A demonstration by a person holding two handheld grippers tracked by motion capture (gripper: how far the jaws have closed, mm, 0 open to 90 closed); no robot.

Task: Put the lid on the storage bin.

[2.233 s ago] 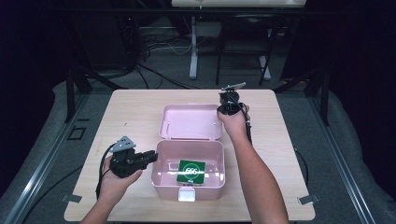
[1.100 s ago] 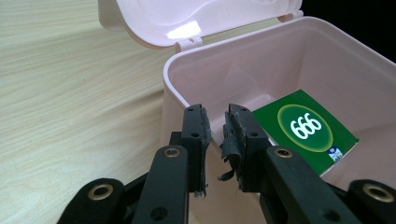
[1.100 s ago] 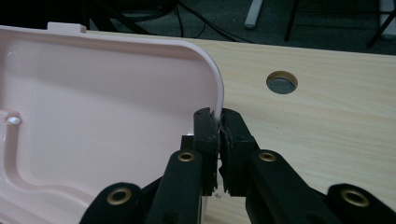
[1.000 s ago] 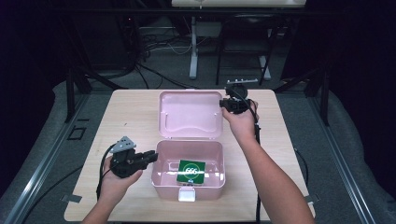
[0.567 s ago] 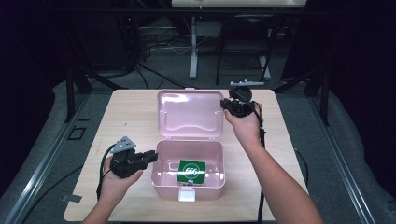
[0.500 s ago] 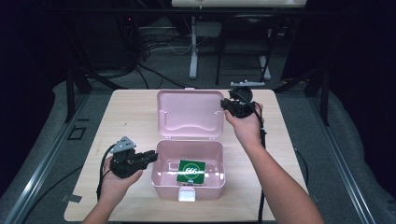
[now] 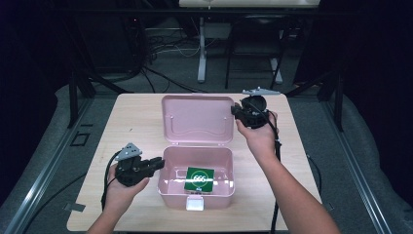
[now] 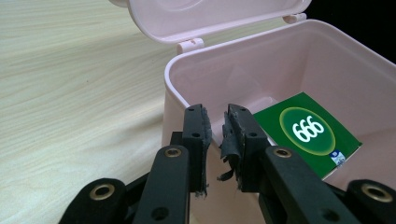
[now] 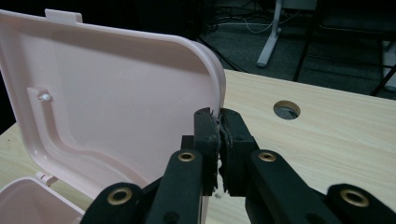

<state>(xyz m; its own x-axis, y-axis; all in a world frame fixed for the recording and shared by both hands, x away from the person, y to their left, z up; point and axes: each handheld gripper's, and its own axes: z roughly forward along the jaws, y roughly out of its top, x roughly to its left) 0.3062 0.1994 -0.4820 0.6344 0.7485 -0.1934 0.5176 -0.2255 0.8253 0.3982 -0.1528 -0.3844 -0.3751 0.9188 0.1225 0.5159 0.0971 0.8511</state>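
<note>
A pink box (image 7: 196,183) is seen on the light wooden worktop (image 7: 136,124), near the front edge in the high view. Its lid (image 7: 197,118) is swung open and is held up at a slant behind the box, joined to it by small hinges at the back. Inside the box, a green card (image 7: 199,179) with the white number 666 on it is lying flat on the bottom.

The left gripper (image 7: 155,165) is held just beside the left wall of the box. In the left gripper view, its two black jaws are seen nearly together, with only a thin gap left between the torn grey pads (image 8: 233,135). The jaws are clenched and nothing is seen between them. The top rim of the box wall is seen right behind the tips, but it cannot be told if it is touched.

The right gripper (image 7: 236,110) is held at the right edge of the lid. In the right gripper view, the jaws are pressed tight together, and the thin pink edge of the lid (image 9: 116,102) is seen running down into them, so the lid is being grasped at its rim. A round hole (image 9: 286,110) in the worktop is seen past the gripper.

A black cable (image 7: 276,161) is seen trailing along the right arm. A dark floor with wires and a table leg (image 7: 201,53) is seen behind the worktop.
</note>
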